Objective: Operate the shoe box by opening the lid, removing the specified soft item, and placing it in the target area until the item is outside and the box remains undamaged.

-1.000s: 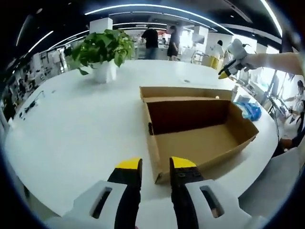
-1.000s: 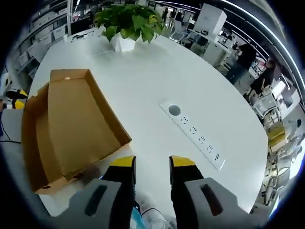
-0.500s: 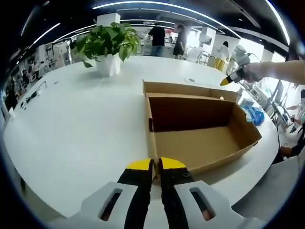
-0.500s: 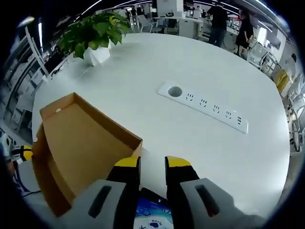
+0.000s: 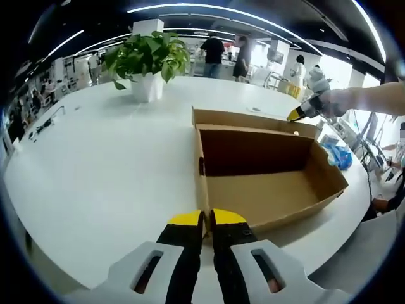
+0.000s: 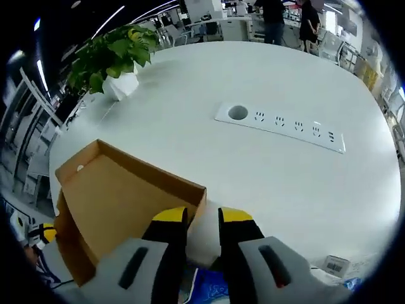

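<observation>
Jaws pressed together, the left gripper (image 5: pixel 207 219) rests by the open, empty shoe box (image 5: pixel 266 171) on the white surface (image 5: pixel 101 158). Right gripper (image 6: pixel 201 216), jaws narrowly parted and empty, hovers above the blue soft item (image 6: pixel 209 292) lying outside the box, likely just placed.

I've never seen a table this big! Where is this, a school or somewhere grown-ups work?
Probably an open-plan office or lab. The big white table has a built-in power strip, a potted plant sits on it, and rows of desks stand behind, beyond the cardboard shoe box.
</observation>
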Motion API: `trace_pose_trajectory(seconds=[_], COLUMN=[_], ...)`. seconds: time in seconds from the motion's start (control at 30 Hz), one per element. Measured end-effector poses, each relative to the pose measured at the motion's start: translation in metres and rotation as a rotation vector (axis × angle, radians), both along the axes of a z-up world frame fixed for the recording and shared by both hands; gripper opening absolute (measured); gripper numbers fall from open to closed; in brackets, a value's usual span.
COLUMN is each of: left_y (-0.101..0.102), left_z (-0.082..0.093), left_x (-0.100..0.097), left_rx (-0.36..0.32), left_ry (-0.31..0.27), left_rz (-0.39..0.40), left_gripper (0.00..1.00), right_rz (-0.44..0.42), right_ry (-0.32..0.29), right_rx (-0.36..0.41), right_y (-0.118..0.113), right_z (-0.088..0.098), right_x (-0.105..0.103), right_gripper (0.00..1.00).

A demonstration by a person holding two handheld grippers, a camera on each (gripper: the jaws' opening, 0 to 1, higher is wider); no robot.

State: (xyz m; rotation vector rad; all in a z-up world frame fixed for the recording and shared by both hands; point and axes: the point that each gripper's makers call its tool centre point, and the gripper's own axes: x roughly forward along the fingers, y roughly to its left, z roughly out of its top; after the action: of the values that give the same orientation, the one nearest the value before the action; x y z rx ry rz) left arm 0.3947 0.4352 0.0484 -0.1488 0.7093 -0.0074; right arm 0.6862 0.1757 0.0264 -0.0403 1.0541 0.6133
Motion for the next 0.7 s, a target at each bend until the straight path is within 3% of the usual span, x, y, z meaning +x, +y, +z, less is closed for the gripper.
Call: trace_pose_trajectory(seconds=[0.33, 0.53, 0.7], left_y=[0.000, 0.000, 0.000], left_z=[0.000, -0.001, 0.000], left_x=[0.000, 0.000, 0.000], left_rx=[0.009, -0.001, -0.003], left_ry=[0.001, -0.002, -0.010], left_rz=[-0.001, 0.007, 0.009], left_gripper=[0.02, 0.02, 0.01], right_rz=[0.001, -0.036, -0.017], right_ry=[0.052, 0.068, 0.046], right_rx=[0.017, 0.021, 0.013], right_y=[0.012, 0.006, 0.004], right_z=[-0.012, -0.016, -0.015], right_x=[-0.019, -0.022, -0.019], right_gripper=[0.08, 0.07, 0.06])
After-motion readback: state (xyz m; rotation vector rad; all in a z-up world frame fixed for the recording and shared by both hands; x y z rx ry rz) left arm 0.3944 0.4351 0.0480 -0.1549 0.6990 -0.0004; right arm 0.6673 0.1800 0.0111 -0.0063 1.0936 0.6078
